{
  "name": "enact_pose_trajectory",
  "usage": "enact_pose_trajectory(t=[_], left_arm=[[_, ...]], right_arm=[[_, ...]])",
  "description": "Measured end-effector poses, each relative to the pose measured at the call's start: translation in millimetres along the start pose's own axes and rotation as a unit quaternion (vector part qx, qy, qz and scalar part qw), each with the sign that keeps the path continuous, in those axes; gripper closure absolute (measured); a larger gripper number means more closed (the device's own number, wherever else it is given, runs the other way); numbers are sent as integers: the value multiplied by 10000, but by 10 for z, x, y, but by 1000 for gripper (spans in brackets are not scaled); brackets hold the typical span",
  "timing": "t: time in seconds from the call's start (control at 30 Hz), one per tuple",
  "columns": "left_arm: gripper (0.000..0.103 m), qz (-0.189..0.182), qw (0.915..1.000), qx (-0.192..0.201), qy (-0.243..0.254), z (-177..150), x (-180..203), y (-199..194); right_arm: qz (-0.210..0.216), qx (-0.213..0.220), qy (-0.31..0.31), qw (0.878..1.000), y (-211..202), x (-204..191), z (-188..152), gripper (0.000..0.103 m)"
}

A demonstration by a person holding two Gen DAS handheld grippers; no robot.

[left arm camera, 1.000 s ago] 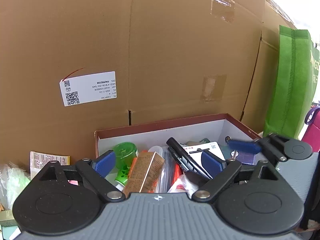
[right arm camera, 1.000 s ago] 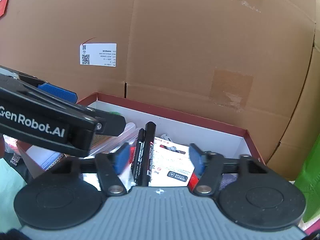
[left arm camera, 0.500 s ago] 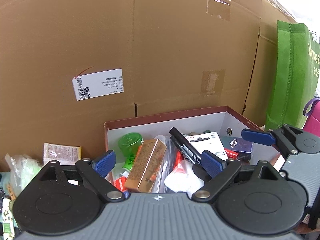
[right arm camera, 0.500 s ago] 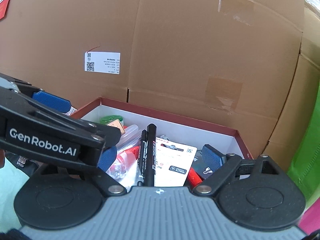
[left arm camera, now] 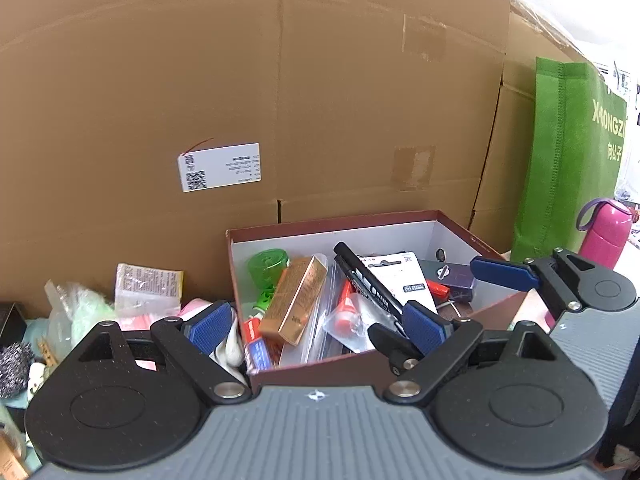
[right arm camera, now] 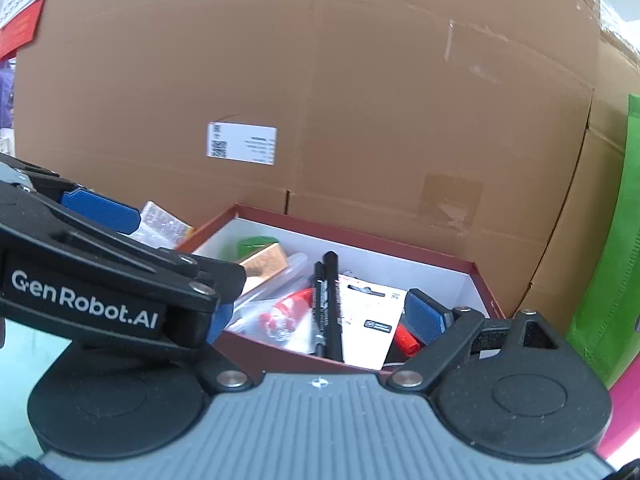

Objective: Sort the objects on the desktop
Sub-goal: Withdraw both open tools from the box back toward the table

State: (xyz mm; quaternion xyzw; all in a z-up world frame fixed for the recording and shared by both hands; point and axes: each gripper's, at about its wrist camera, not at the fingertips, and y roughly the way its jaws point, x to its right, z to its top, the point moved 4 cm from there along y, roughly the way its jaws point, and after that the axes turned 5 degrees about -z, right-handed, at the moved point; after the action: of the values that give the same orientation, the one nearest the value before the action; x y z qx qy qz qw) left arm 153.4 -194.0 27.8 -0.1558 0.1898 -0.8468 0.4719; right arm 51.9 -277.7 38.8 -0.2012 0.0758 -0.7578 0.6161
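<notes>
**Ana:** Both tools stand spread and empty: the left tool [left arm camera: 316, 326] has nothing between its blue pads, and the right tool [right arm camera: 320, 318] has just been opening its jaws, with nothing between them in the right wrist view.

**Ben:** So where is the stuff to sort?

**Ana:** Mostly in the red-brown box [left arm camera: 316, 372] right in front of both tools, against the big cardboard carton [left arm camera: 160, 80]. Inside lie 2 black markers [left arm camera: 366, 282] side by side, propped over a white packaging card [left arm camera: 400, 276], a copper-coloured carton [left arm camera: 294, 300] leaning on a clear plastic bag [left arm camera: 348, 320], and a green round container [left arm camera: 267, 264] in the back corner. More loose things sit on the surface to the left of the box: a printed sachet [left arm camera: 148, 284], and a steel scourer [left arm camera: 14, 368].

**Ben:** What would you go for next?

**Ana:** I'd judge the loose pile on the left is what remains. Swing the left tool that way, pick 1 item only, come down with the pads straddling it, and keep the right tool back so the 2 don't collide over the box
</notes>
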Motion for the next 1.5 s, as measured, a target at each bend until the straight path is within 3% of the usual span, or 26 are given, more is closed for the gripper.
enact_pose_trajectory(t=[0.53,0.97,1.17,1.5], left_arm=[[8,498,9974,-41,-517,-414,-304,-671],[8,1098,9873,-173,-1132,-935,-778,-1094],[8,1268,9792,-187,-1575,-1211,-1124,-1279],[10,1829,9538,-286,-2365,-1553,-1862,-1466]], right_arm=[[493,131,-389,9979,-492,-639,-81,13],[1256,-13,-583,9904,-648,-1376,-299,12],[1683,-59,-768,9827,-663,-1753,-357,12],[2215,-287,-1178,9676,-566,-2379,-450,12]])
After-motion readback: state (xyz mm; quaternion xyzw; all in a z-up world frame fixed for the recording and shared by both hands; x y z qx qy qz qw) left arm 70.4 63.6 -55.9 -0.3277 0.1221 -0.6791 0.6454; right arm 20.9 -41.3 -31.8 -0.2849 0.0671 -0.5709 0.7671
